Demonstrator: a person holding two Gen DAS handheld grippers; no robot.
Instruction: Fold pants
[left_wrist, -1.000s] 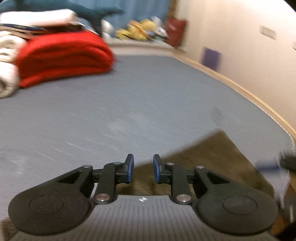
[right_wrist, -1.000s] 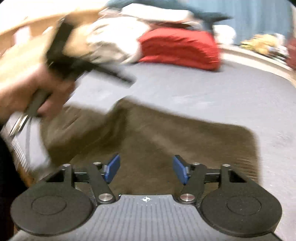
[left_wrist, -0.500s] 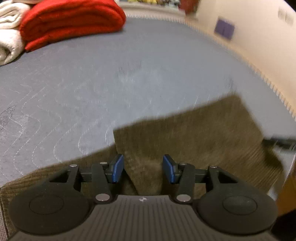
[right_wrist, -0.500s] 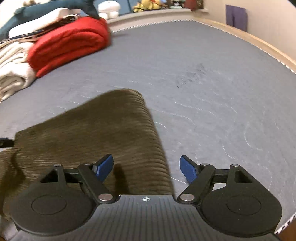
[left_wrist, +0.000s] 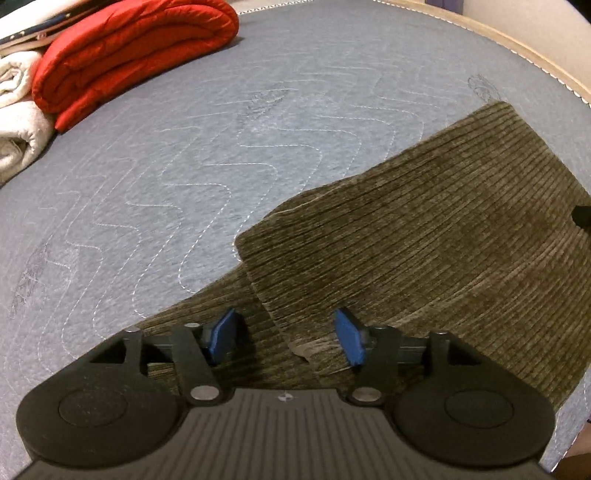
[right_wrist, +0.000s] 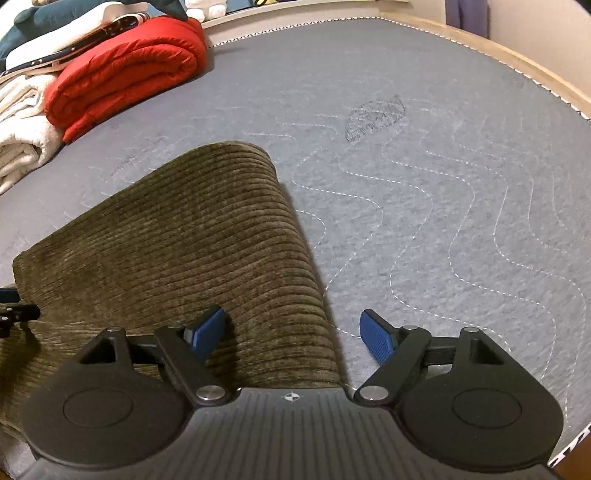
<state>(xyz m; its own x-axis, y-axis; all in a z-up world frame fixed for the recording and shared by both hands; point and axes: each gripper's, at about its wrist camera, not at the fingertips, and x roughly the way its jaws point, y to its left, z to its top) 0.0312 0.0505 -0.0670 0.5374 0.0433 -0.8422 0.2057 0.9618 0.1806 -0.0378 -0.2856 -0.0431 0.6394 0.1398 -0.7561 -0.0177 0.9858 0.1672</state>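
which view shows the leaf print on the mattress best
The right wrist view. There the leaf print lies whole and sharp on the grey mattress, beyond the folded pants. The left wrist view shows only a small, faint print near the mattress's far edge, just above the pants' far corner, and I cannot confirm it is the same one.

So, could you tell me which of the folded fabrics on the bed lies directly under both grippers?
The olive corduroy pants; the red blanket and cream towels sit stacked at the far edge.
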